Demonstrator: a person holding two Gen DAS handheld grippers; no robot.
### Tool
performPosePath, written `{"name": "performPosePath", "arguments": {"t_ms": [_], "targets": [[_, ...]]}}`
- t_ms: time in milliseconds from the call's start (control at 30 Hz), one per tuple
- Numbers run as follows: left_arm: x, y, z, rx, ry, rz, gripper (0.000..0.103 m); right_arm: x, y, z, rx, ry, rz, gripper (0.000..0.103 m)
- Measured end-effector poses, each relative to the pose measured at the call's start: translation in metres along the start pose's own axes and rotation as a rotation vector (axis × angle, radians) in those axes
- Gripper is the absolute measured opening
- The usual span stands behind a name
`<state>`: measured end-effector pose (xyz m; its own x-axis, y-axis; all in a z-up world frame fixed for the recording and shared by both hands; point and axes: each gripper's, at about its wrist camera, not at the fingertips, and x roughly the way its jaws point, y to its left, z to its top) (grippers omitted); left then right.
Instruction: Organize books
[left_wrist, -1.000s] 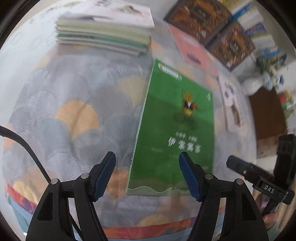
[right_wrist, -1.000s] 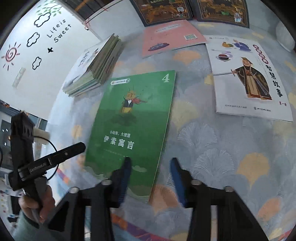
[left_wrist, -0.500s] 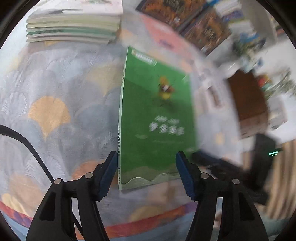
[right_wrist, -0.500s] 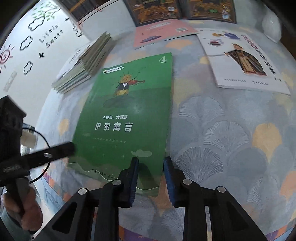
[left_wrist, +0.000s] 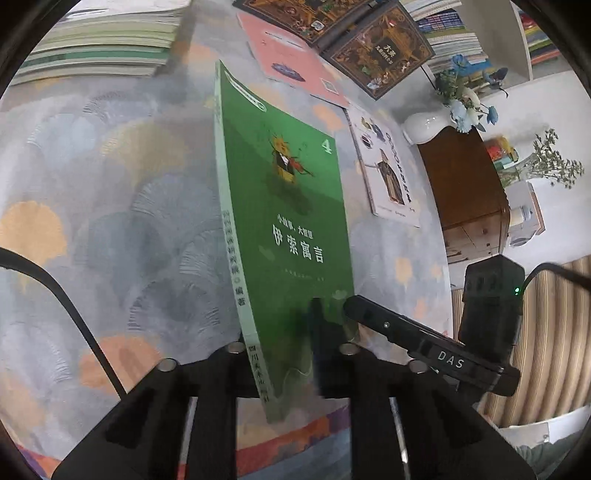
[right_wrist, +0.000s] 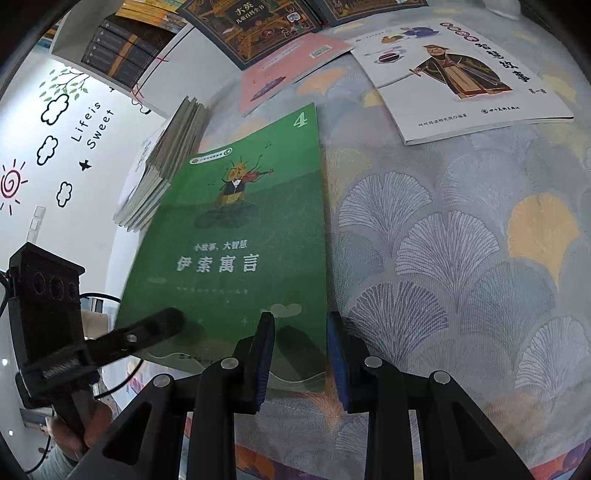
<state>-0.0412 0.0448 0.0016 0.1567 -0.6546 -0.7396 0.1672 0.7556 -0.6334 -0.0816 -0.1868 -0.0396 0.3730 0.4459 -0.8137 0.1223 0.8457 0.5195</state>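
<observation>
A green book (left_wrist: 295, 221) marked "4" is lifted off the patterned cloth, its spine side raised. My left gripper (left_wrist: 284, 350) is shut on its near spine corner. In the right wrist view the green book (right_wrist: 236, 243) tilts up on the left, where the left gripper's finger (right_wrist: 147, 332) presses its cover. My right gripper (right_wrist: 301, 354) straddles the book's near right corner, jaws slightly apart with a gap beside the page edge. A stack of thin books (left_wrist: 103, 40) lies at far left, and shows in the right wrist view (right_wrist: 162, 166).
A pink book (left_wrist: 291, 62), a white illustrated book (right_wrist: 461, 74) and two dark ornate books (left_wrist: 376, 48) lie on the cloth (right_wrist: 461, 258). A white vase with blue flowers (left_wrist: 443, 118) and a brown cabinet (left_wrist: 465, 184) stand at right. Shelved books line the back.
My left gripper has closed on the green book's spine corner and raised that side off the cloth. My right gripper has moved in around the book's near right corner.
</observation>
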Motion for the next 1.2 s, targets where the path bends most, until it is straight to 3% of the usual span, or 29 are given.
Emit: {"name": "performPosePath", "arguments": {"t_ms": [100, 233, 300, 533, 600, 633, 667, 733, 833, 1000, 1100, 1200], "targets": [[-0.004, 0.000, 0.003, -0.036, 0.002, -0.082, 0.011, -0.001, -0.005, 0.004, 0.059, 0.051, 0.028, 0.029], [-0.016, 0.011, 0.015, -0.153, -0.008, -0.226, 0.011, -0.012, -0.031, 0.005, 0.208, 0.074, 0.157, 0.053], [-0.021, 0.016, 0.019, -0.198, -0.012, -0.277, 0.011, -0.015, -0.044, 0.003, 0.291, 0.071, 0.248, 0.055], [-0.025, 0.023, 0.024, -0.263, -0.002, -0.349, 0.011, 0.022, -0.054, 0.013, 0.462, 0.122, 0.490, 0.055], [-0.022, 0.024, 0.023, -0.271, 0.011, -0.346, 0.011, 0.033, -0.052, 0.015, 0.504, 0.124, 0.539, 0.048], [-0.023, 0.025, 0.022, -0.273, 0.014, -0.340, 0.011, 0.036, -0.047, 0.017, 0.505, 0.117, 0.568, 0.037], [-0.024, 0.027, 0.022, -0.276, 0.012, -0.329, 0.011, 0.034, -0.042, 0.018, 0.487, 0.106, 0.570, 0.033], [-0.026, 0.031, 0.022, -0.270, 0.013, -0.294, 0.011, 0.023, -0.030, 0.022, 0.410, 0.073, 0.508, 0.025], [-0.031, 0.034, 0.022, -0.220, 0.002, -0.174, 0.012, 0.004, -0.016, 0.029, 0.286, 0.035, 0.365, 0.023], [-0.031, 0.036, 0.024, -0.175, -0.001, -0.134, 0.012, -0.005, 0.022, 0.035, 0.074, 0.017, 0.190, 0.023], [-0.032, 0.017, 0.023, -0.044, -0.005, -0.043, 0.012, -0.013, 0.048, 0.029, -0.091, -0.017, 0.039, 0.023], [-0.034, 0.000, 0.023, 0.061, -0.011, 0.003, 0.013, -0.022, 0.065, 0.020, -0.210, -0.057, -0.060, 0.023]]}}
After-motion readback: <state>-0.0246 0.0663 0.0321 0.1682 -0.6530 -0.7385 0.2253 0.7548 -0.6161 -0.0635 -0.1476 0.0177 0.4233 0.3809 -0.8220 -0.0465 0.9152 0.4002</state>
